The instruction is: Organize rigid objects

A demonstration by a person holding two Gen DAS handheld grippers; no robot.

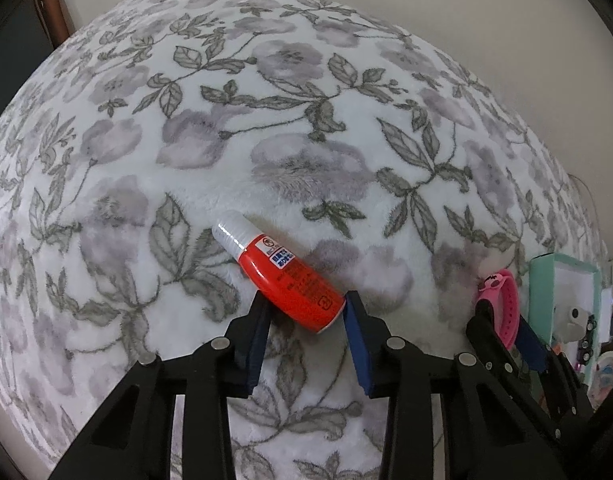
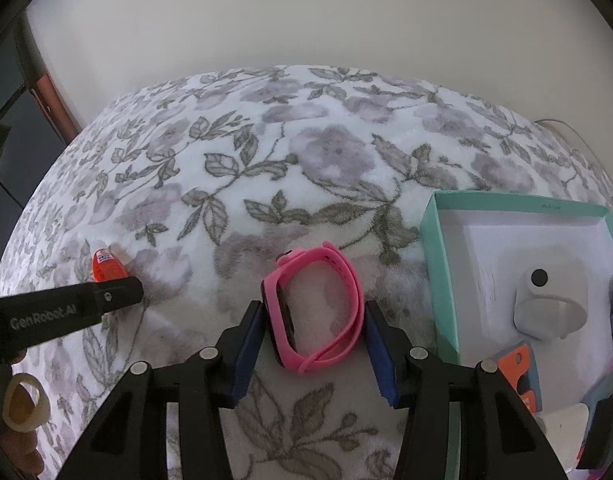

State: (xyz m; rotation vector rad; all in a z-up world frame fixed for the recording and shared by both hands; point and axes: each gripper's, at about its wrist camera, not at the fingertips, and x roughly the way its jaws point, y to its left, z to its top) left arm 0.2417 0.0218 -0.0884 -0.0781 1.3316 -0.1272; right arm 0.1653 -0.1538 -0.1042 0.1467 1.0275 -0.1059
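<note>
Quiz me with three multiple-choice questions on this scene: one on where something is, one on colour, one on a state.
1. Where is the box relative to the watch in the right wrist view?
A. Right
B. Left
C. Under it

2. What colour is the bottle's body?
A. Green
B. Red-orange
C. Black

3. How is the bottle placed?
A. Upright
B. Inside the box
C. Lying on the blanket

Answers:
1 A, the teal box sits at the right edge.
2 B, red-orange with a white cap.
3 C, it lies on its side, its base between the left gripper's pads.
</note>
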